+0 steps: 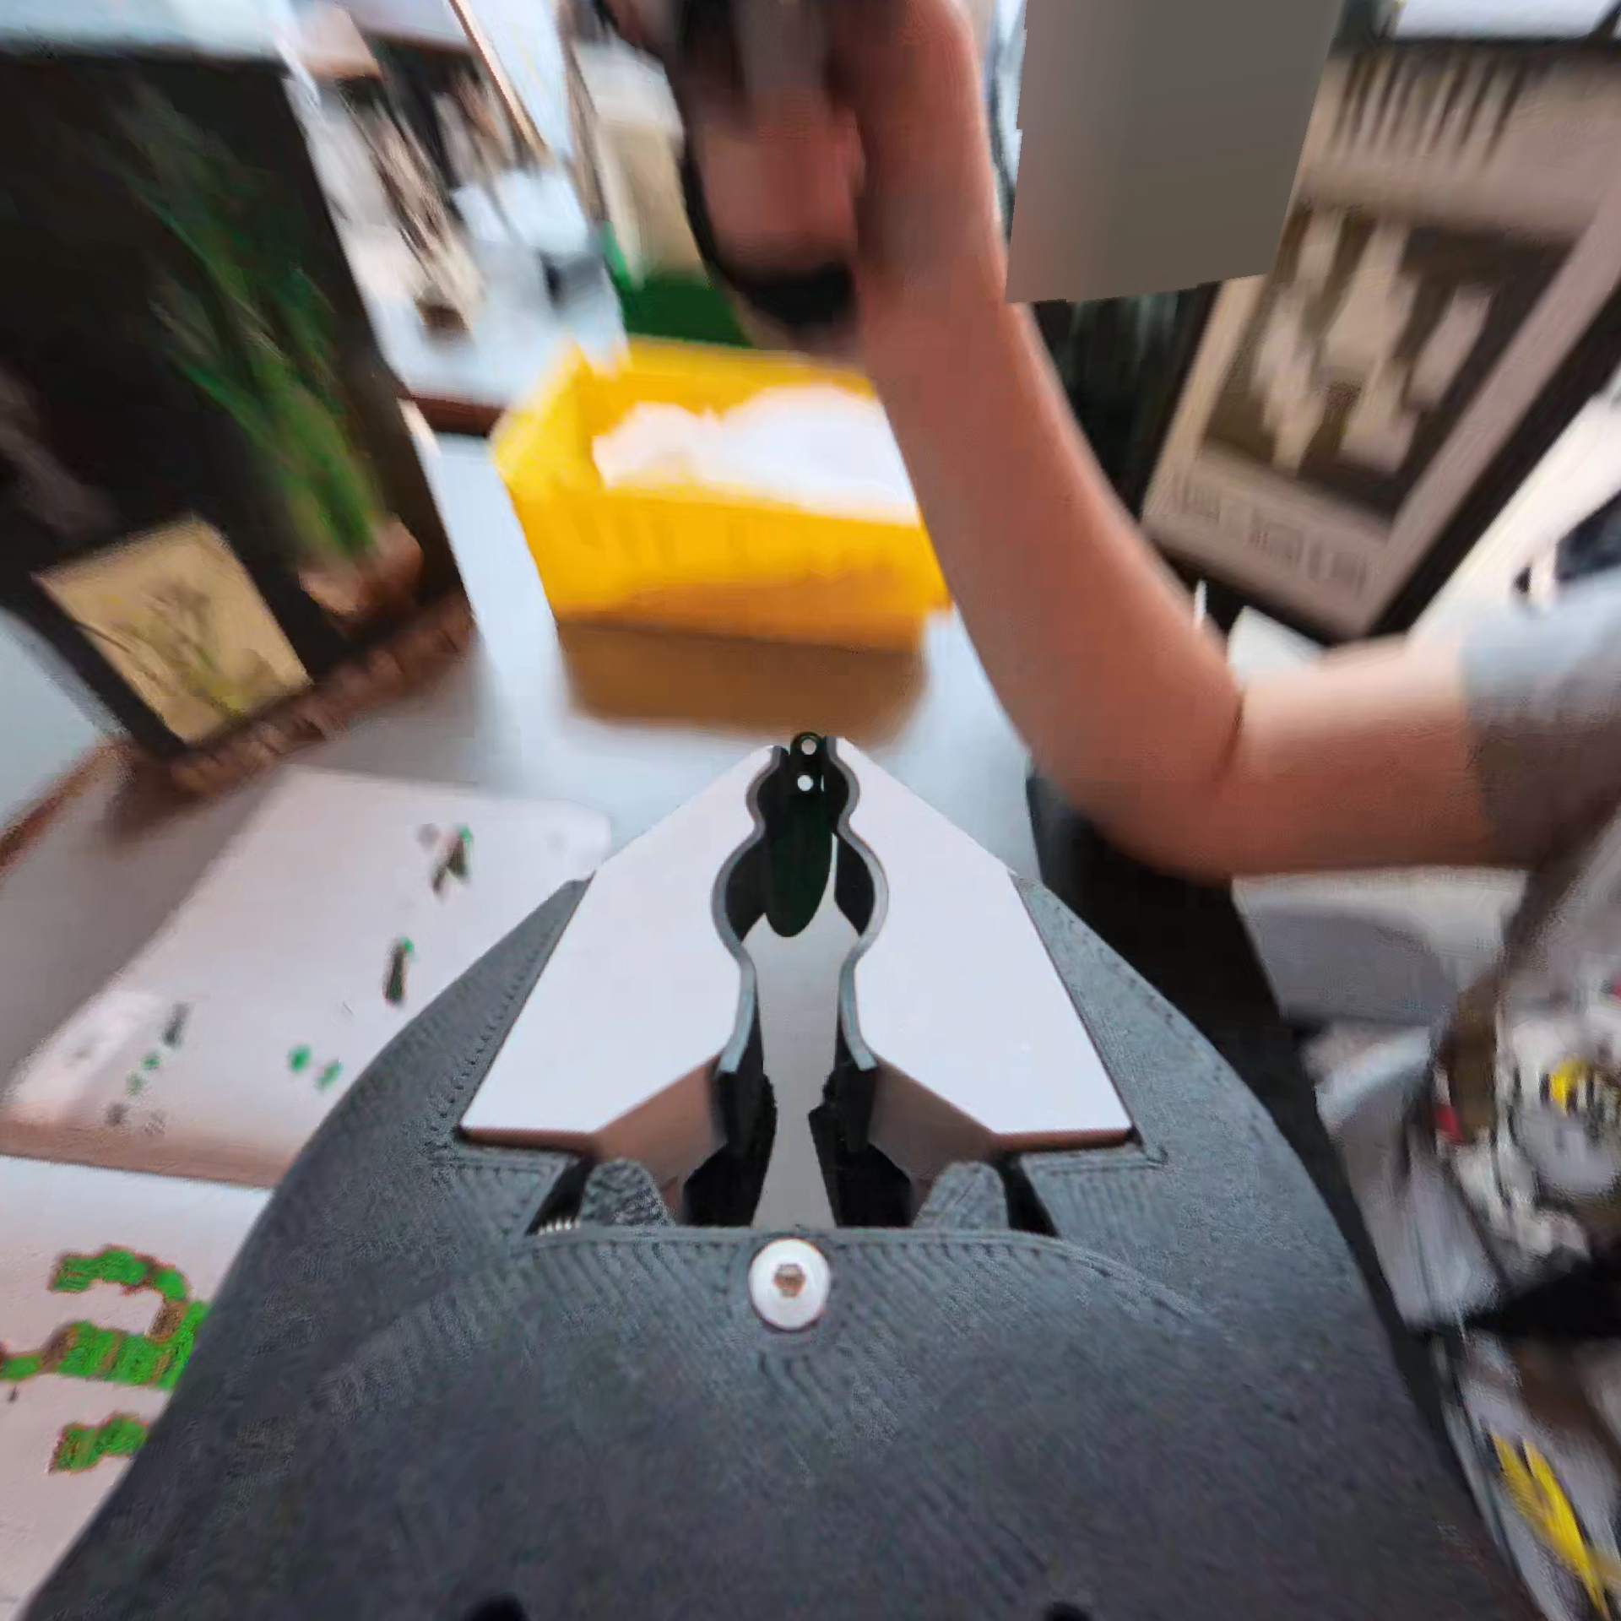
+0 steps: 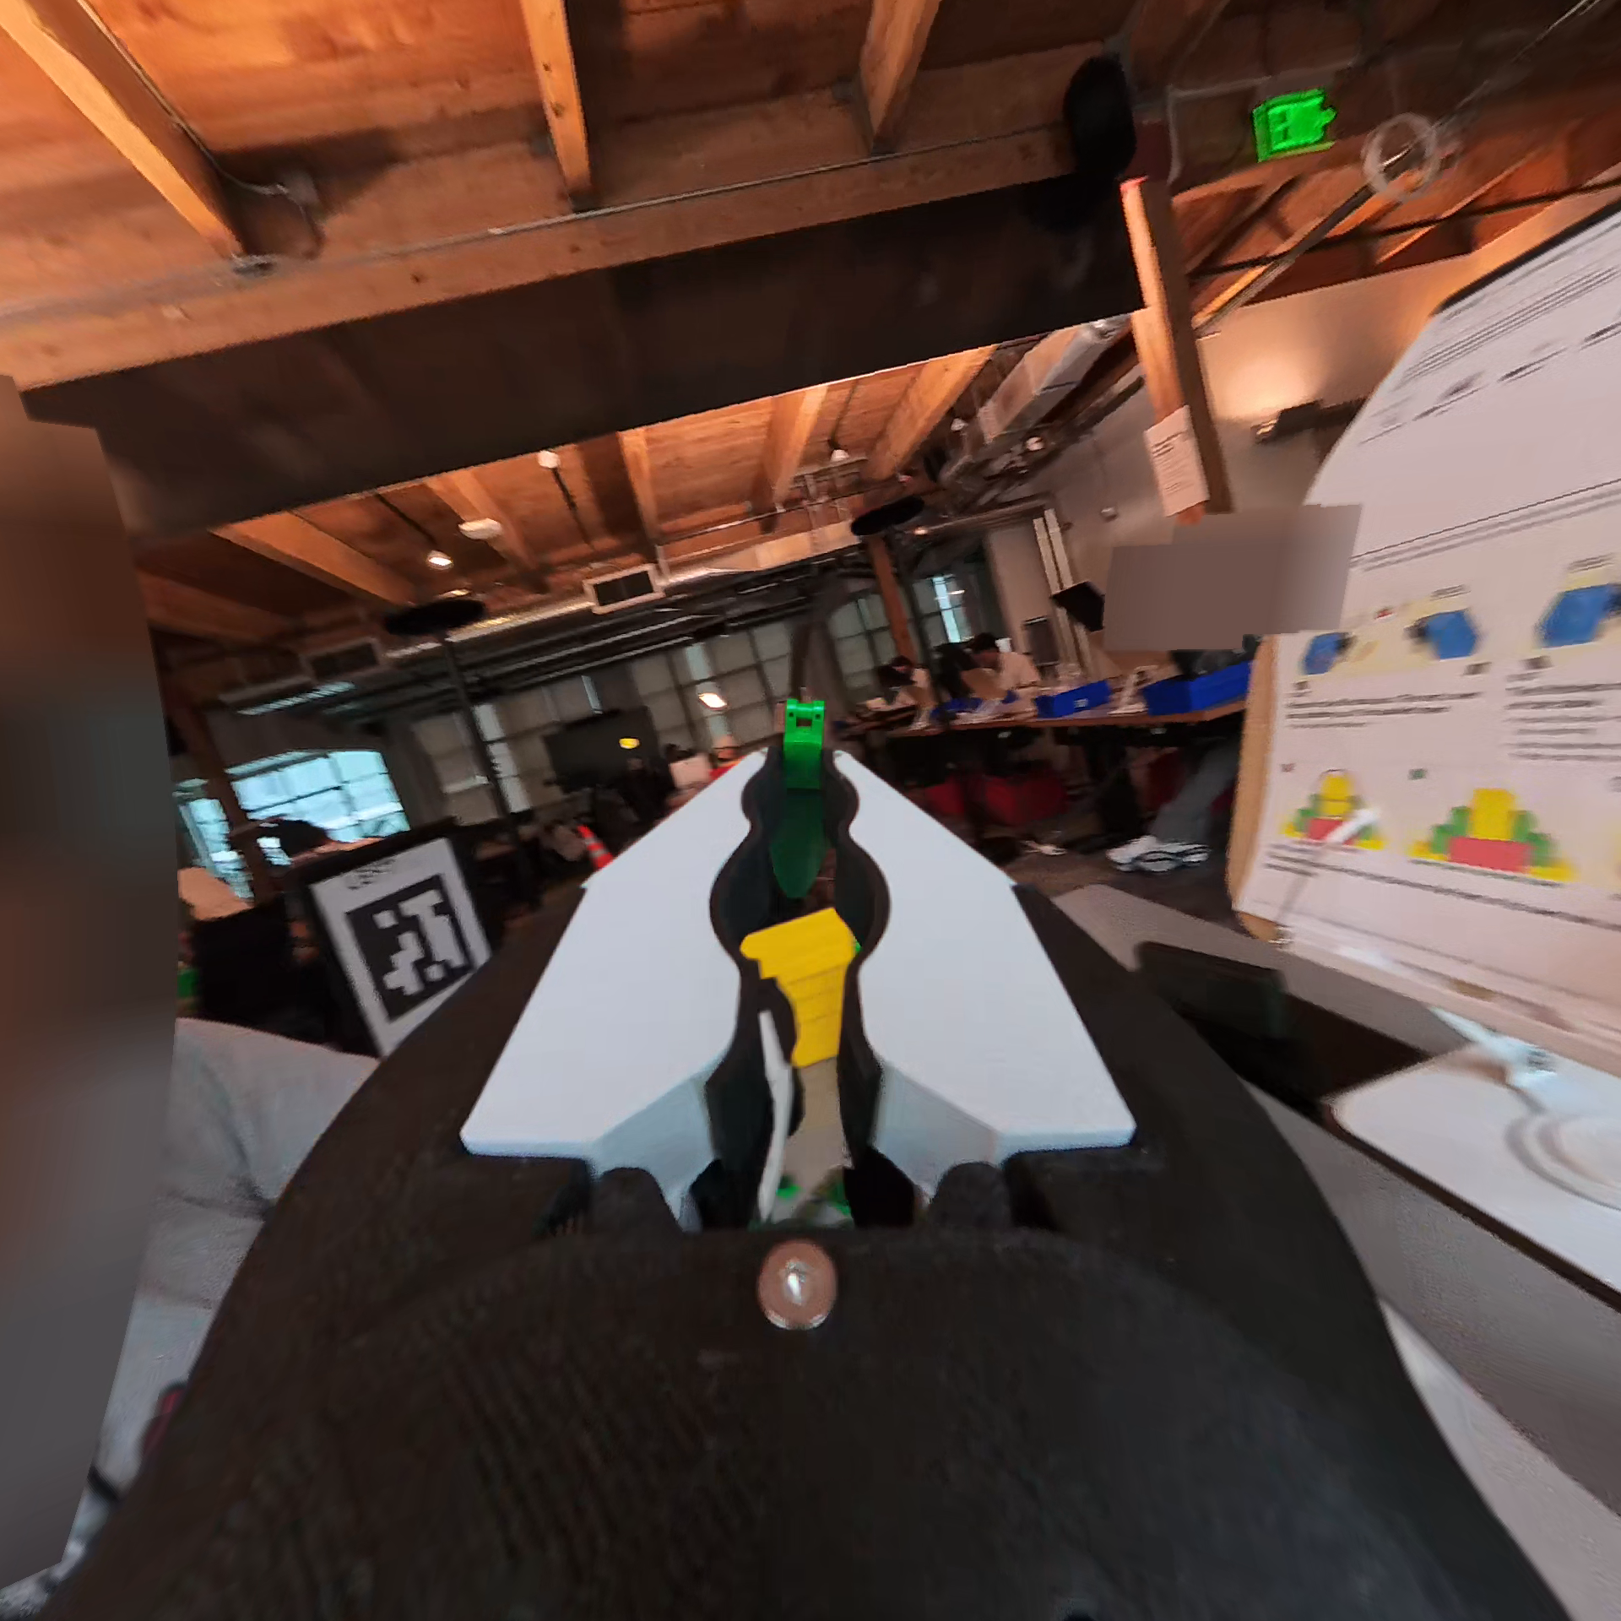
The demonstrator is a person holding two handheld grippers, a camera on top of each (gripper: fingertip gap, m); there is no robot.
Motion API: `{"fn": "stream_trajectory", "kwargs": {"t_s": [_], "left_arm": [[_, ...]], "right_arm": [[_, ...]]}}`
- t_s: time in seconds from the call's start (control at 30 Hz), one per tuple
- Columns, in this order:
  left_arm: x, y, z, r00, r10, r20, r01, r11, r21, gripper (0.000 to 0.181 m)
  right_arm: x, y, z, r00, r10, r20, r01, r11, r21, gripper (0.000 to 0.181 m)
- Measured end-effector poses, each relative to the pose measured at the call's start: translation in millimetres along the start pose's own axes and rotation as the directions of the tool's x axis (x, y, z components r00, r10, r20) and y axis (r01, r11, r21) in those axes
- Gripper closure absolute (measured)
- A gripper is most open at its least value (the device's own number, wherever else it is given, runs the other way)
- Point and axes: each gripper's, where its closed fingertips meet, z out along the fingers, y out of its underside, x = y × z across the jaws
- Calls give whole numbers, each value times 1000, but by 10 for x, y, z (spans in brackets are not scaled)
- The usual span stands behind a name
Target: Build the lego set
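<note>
Mostly blurred: left tongs pinch dark piece.

We list, blurred: yellow bin with white contents unidentifiable; small green pieces on paper; instruction sheet cut off.

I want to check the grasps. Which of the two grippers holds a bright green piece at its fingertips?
The right gripper: a bright green lego piece sticks out between its fingertips. The left gripper pinches a dark, leaf-shaped piece instead.
</note>
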Motion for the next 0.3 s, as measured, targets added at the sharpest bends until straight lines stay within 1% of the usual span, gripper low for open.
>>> {"fn": "stream_trajectory", "kwargs": {"t_s": [0.03,0.07,0.13,0.2,0.3], "left_arm": [[-52,-196,-113,1000,-24,17,22,994,110,177],[-96,-341,-217,998,-49,25,43,981,188,177],[-136,-553,-393,996,-88,19,79,954,289,177],[-118,-738,-559,996,-94,3,86,929,361,176],[-49,-920,-739,998,-52,-18,55,924,379,177]], "right_arm": [[-49,49,78,998,42,44,-41,999,-7,176],[-92,115,162,993,85,81,-83,996,-26,176],[-160,278,331,977,165,135,-155,984,-82,176],[-203,434,492,964,214,160,-195,972,-127,176],[-294,702,689,937,286,199,-241,945,-221,176]]}}
